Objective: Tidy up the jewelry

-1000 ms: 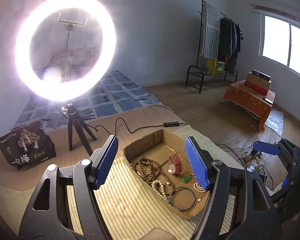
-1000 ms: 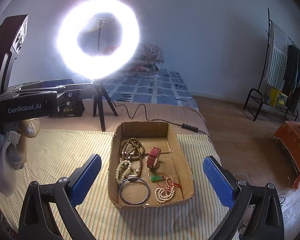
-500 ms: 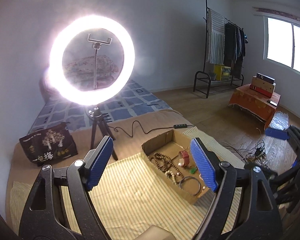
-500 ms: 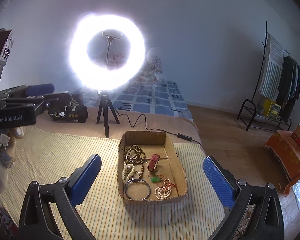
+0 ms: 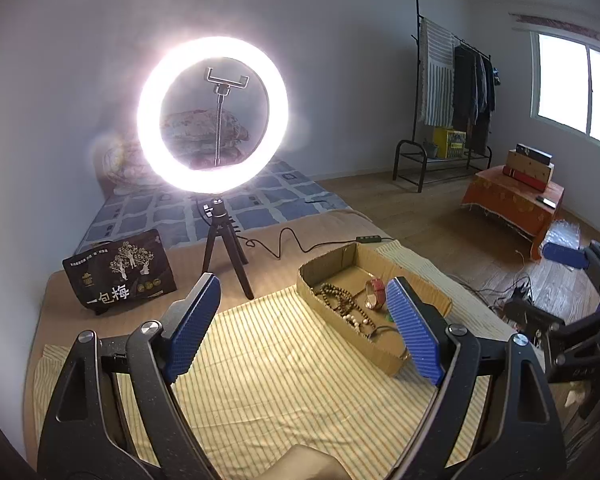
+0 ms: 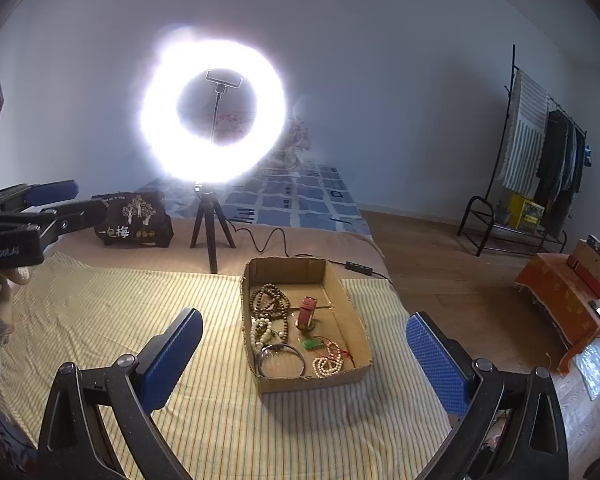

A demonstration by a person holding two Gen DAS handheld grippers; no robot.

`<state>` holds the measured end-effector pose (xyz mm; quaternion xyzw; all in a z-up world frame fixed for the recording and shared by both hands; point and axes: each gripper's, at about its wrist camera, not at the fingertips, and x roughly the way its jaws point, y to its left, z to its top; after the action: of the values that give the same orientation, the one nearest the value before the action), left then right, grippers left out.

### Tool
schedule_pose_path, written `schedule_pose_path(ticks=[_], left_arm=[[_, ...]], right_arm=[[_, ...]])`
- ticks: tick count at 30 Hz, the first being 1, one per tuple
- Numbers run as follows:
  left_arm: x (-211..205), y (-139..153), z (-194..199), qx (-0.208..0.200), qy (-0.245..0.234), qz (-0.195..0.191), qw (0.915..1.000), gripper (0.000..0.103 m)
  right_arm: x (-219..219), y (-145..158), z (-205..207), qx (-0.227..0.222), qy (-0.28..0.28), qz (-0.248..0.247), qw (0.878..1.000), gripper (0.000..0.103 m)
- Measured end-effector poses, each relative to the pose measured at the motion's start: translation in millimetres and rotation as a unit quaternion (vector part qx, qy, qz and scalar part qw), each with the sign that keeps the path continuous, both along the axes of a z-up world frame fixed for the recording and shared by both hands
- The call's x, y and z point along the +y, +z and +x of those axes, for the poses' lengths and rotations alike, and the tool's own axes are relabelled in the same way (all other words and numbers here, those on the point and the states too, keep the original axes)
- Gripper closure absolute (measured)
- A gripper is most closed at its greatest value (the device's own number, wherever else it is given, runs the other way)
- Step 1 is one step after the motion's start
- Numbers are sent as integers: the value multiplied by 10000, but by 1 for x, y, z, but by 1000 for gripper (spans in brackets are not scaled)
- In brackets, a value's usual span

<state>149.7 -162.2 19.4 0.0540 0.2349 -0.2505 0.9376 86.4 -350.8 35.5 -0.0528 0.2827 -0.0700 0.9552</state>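
Observation:
A shallow cardboard box (image 6: 346, 300) lies on the striped yellow cloth (image 6: 140, 320). It holds brown bead strands (image 6: 270, 300), a red watch (image 6: 307, 312), a green pendant (image 6: 312, 345), a metal bangle (image 6: 281, 360) and pale bead strings (image 6: 327, 365). The box also shows in the left wrist view (image 5: 420, 284). My right gripper (image 6: 304, 360) is open and empty, hovering above the box's near end. My left gripper (image 5: 304, 324) is open and empty, above the cloth to the left of the box.
A lit ring light on a black tripod (image 6: 212, 236) stands behind the box, its cable (image 6: 276, 240) trailing right. A black printed bag (image 6: 134, 220) sits at the back left. A clothes rack (image 6: 540, 152) and an orange-covered low table (image 6: 560, 292) stand on the wooden floor to the right.
Both grippers have pulled back and up from the box, which now looks smaller and farther away. Both stayed open and empty. The jewelry has not moved.

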Motion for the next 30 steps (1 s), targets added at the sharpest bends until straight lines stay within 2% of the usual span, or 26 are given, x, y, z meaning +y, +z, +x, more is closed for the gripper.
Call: schedule_pose_path(ticks=[9, 11, 12, 30], left_arm=[[1, -3, -18, -117, -144, 169, 9997, 15], [1, -3, -20, -147, -138, 169, 9997, 3], [2, -3, -20, -169, -130, 150, 9997, 1], [2, -10, -25, -299, -42, 479, 9984, 0]], right_arm=[[4, -4, -7, -58, -62, -110, 9999, 0], [5, -4, -7, -57, -63, -136, 9999, 0], [6, -4, -6, -56, -73, -159, 9998, 0], [-7, -13, -2, 122, -251, -82, 9996, 0]])
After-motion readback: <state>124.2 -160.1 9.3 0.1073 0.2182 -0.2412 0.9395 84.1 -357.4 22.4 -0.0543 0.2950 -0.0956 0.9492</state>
